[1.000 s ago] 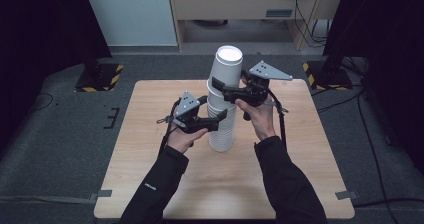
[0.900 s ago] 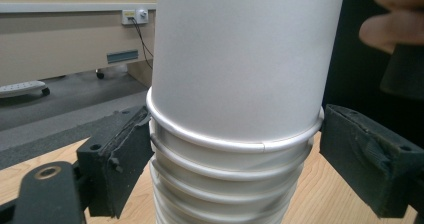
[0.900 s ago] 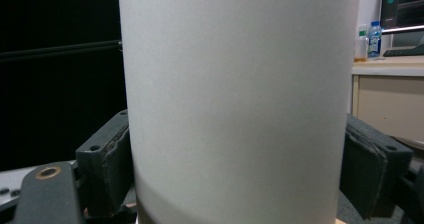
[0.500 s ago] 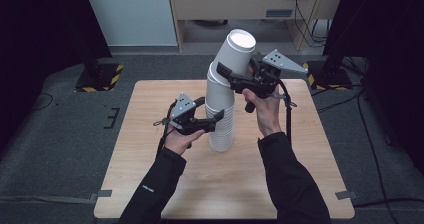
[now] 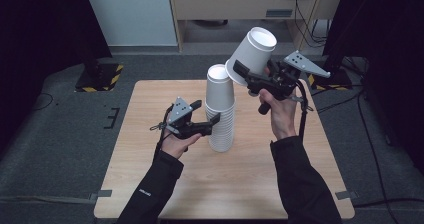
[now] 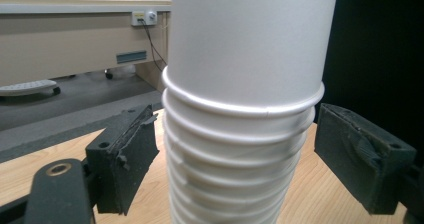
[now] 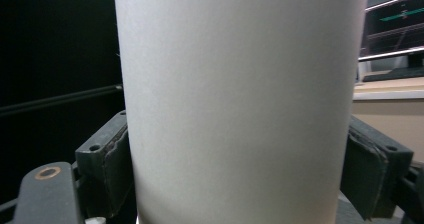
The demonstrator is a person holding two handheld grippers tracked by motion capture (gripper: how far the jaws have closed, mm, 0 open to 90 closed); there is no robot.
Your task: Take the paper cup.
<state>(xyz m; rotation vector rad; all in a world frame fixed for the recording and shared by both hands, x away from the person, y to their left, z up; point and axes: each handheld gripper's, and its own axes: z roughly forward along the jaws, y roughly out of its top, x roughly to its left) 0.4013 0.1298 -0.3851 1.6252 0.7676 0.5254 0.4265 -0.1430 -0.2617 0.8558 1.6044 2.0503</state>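
**Right claw held one cup in the air, left claw sat wide around the stack**

Stack of white paper cups [image 5: 220, 109] stood upside down on the wooden desk [image 5: 150, 154], roughly mid-desk, bases up. Looked upright in the high view.

Left claw [image 5: 214, 119] was low at the stack's left side, jaws spread wide, one each side of the stack. In the left gripper view the stack [image 6: 240, 104] ran up between the two black jaws with a visible gap on both sides, so the jaws weren't touching the cups. Rolled rims showed as tight rings down the stack there. Left hand [image 5: 177, 141] rested low, near the desk surface.

Right claw [image 5: 240, 69] was raised above and to the right of the stack, closed on a single white cup [image 5: 252, 54]. That cup was tilted, base pointing up and away from the person, rim down toward the stack, and it was clear of the stack's top. In the right gripper view the cup wall [image 7: 240, 104] sat between both jaws, pads pressed against it left and right. Right hand [image 5: 280, 109] held the grip off the desk, cable [image 5: 302, 111] hanging from it.

Background: grey floor [image 5: 60, 134], light cabinet [image 5: 130, 14] behind the desk, yellow-black striped base [image 5: 100, 76] at the far left.
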